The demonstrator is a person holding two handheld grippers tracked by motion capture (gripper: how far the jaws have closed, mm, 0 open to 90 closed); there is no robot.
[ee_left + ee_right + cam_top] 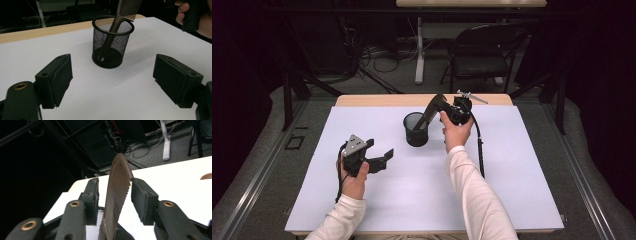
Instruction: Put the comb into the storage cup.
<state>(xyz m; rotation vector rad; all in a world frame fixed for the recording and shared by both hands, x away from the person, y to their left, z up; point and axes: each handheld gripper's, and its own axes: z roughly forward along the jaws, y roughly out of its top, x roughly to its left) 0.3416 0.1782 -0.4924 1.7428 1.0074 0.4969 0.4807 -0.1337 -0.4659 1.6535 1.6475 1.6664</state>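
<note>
comb [117,20] leans handle-down in mesh cup [110,42], between right gripper's [115,192] parted jaws; left gripper [112,80] wide.

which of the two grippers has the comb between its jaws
The right hand-held gripper, raised over the mesh cup, has the comb between its jaws. The left hand-held gripper is open with nothing in it.

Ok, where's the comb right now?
In the high view the comb stands tilted in the mesh cup at the table's middle-back, its toothed end between the right hand-held gripper's open jaws.
</note>
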